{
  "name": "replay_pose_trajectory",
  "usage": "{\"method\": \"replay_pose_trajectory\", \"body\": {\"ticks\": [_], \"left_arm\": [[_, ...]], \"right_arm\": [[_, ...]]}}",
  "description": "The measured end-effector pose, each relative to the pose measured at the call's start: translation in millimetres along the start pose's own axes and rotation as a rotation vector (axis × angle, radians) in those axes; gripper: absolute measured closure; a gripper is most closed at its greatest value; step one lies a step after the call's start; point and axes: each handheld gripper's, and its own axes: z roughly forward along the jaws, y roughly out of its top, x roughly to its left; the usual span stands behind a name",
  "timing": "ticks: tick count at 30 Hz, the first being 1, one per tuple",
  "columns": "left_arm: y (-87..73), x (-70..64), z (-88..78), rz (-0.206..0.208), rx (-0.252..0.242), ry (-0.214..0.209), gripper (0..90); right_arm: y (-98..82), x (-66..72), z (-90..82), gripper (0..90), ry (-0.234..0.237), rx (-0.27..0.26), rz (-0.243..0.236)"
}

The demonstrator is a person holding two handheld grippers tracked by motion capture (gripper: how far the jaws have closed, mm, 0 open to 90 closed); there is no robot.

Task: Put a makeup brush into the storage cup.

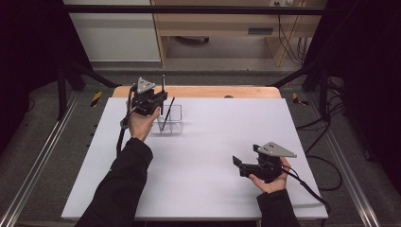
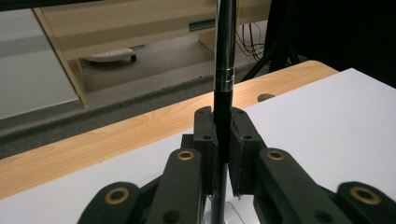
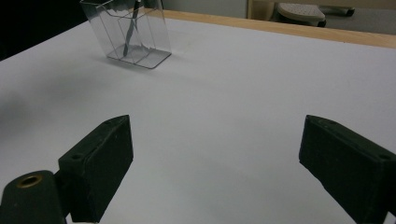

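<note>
Pen point(image 2: 223, 70), black with a thin silver band, stands upright between the jaws of the left gripper point(image 2: 223, 140), which are clenched on its barrel. In the high view the left gripper point(image 1: 158, 101) hangs over the far left part of the white table point(image 1: 227, 142), just above and beside a clear plastic holder point(image 1: 171, 120) with 2 or more compartments; I cannot tell the exact count. The gripped pen point(image 1: 163, 87) rises straight above the jaws there, over the near left edge of the holder. A second black pen point(image 1: 167, 113) leans tilted inside the holder, its lower end on the floor of a compartment.

From the right gripper view the holder point(image 3: 133, 32) appears far off on the white surface, with the leaning pen point(image 3: 130, 28) visible through its clear walls.

Right gripper point(image 1: 239, 165) rests low at the near right part of the table, well apart from the holder, held in the person's right hand point(image 1: 274, 179). Its jaws are spread wide with nothing between them but bare table.
</note>
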Motion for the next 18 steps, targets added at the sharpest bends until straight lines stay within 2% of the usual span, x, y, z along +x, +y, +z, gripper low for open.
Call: {"method": "replay_pose_trajectory", "body": {"ticks": [12, 14, 18], "left_arm": [[-10.1, 5.6, 18.0, 0.001, 0.034, 0.027, 82.5], [-12.6, 6.3, 19.9, -0.012, 0.035, 0.026, 82.6], [-18.5, 6.8, 22.3, -0.011, 0.046, 0.032, 82.6]], "right_arm": [[-0.1, 0.4, 0.2, 10.5, 0.007, -0.001, 0.001], [-0.3, 0.5, 0.5, 10.5, 0.008, -0.002, 0.000], [-0.7, 1.0, 1.0, 10.5, 0.012, 0.001, -0.001]]}}
